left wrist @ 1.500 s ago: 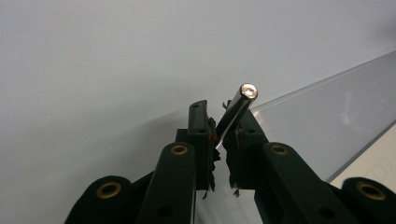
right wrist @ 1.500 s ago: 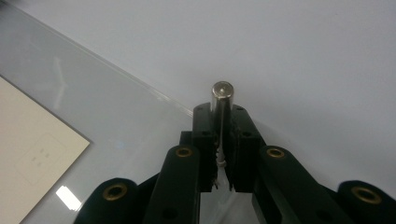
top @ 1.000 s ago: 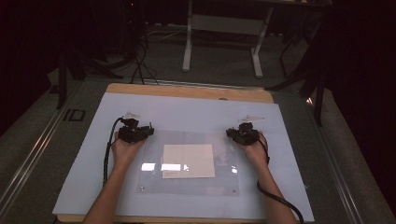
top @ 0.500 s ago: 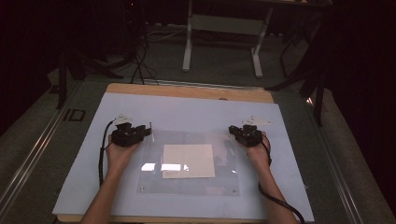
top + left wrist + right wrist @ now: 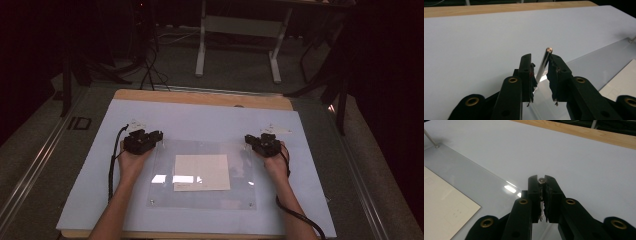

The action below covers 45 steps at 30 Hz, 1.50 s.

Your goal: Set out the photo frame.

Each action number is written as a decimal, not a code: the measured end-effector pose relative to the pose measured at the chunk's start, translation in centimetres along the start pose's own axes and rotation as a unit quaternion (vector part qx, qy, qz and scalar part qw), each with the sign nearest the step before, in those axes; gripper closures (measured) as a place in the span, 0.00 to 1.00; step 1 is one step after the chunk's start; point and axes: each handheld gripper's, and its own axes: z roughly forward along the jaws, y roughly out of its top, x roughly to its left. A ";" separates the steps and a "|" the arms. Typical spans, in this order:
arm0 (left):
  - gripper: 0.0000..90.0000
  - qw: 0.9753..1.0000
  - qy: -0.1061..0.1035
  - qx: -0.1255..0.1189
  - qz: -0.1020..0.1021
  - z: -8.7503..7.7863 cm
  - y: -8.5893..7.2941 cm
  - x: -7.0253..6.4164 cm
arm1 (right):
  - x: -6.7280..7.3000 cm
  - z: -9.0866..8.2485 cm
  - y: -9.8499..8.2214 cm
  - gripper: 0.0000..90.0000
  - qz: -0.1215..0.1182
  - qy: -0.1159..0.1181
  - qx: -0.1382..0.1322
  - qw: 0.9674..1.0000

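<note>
A clear sheet (image 5: 202,175) lies flat on the white board (image 5: 200,125), with a cream paper (image 5: 201,172) under or on it; we cannot tell which. The paper carries faint print, too small to read. A metal pin (image 5: 544,62) stands at the sheet's far left corner, and a second pin (image 5: 541,180) at its far right corner. Our left gripper (image 5: 541,65) sits around the left pin with its jaws apart, the right jaw touching it and a gap at the left one. Our right gripper (image 5: 540,182) is clenched on the second pin, of which we see just the head. "ID" (image 5: 79,123) is marked on the floor to the left.
</note>
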 end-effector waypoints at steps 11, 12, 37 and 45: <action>0.90 1.000 0.007 -0.003 0.014 0.5 0.3 -0.5 | -0.1 0.0 -0.2 0.93 0.013 0.006 -0.005 1.000; 0.89 1.000 0.008 -0.002 0.015 0.6 0.3 -0.5 | -0.1 0.0 -0.2 0.93 0.014 0.006 -0.005 1.000; 0.91 0.999 -0.014 -0.003 -0.040 1.2 0.1 0.3 | -0.4 0.1 0.4 0.94 0.029 0.013 0.019 0.999; 0.90 0.996 -0.023 0.011 -0.080 2.0 0.6 0.9 | -0.8 0.6 1.1 0.94 0.053 0.013 0.038 0.998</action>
